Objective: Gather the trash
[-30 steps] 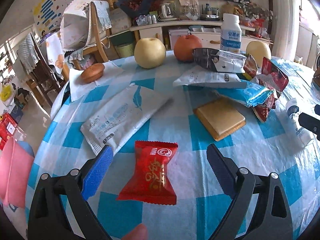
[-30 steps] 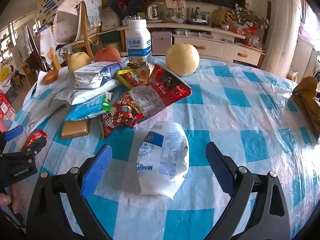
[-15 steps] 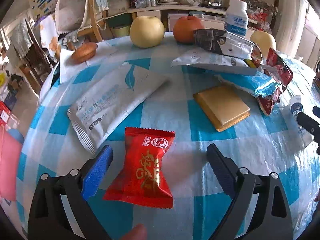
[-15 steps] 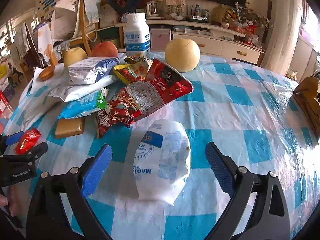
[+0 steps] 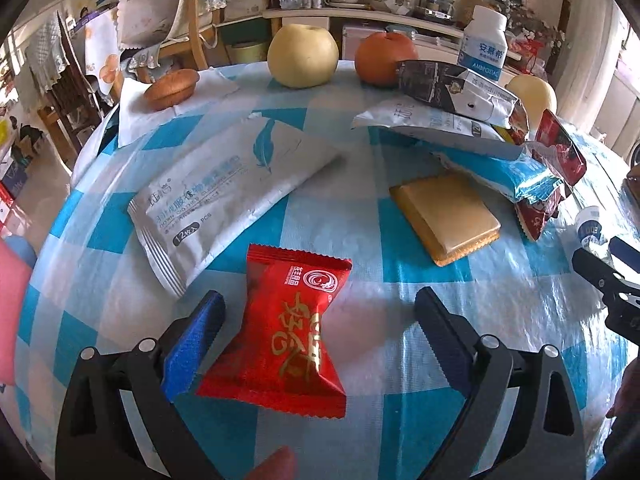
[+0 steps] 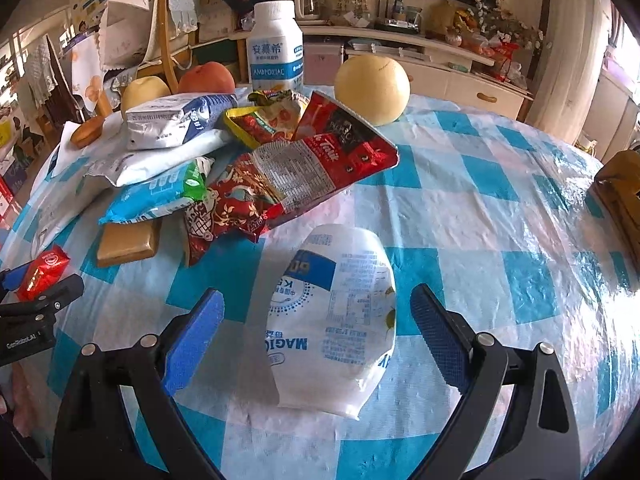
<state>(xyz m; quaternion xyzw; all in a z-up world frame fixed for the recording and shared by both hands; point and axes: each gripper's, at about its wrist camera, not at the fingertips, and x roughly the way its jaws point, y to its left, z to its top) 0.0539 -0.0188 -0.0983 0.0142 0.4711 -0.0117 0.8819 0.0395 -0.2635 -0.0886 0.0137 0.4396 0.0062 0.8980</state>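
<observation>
Left gripper [image 5: 318,334] fingers spread around a red candy wrapper [image 5: 286,330]; right gripper [image 6: 316,326] fingers gape around a white pouch [image 6: 334,332] on the checked worktop [image 6: 460,208].

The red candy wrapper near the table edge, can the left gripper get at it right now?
Probably yes. The red candy wrapper lies flat on the tablecloth between the open fingers of the left gripper, with nothing on top of it; the white wipes packet lies just beyond.

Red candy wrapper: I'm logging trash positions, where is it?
Left wrist view: red candy wrapper lies between the open left gripper fingers, below the white pouch.
</observation>
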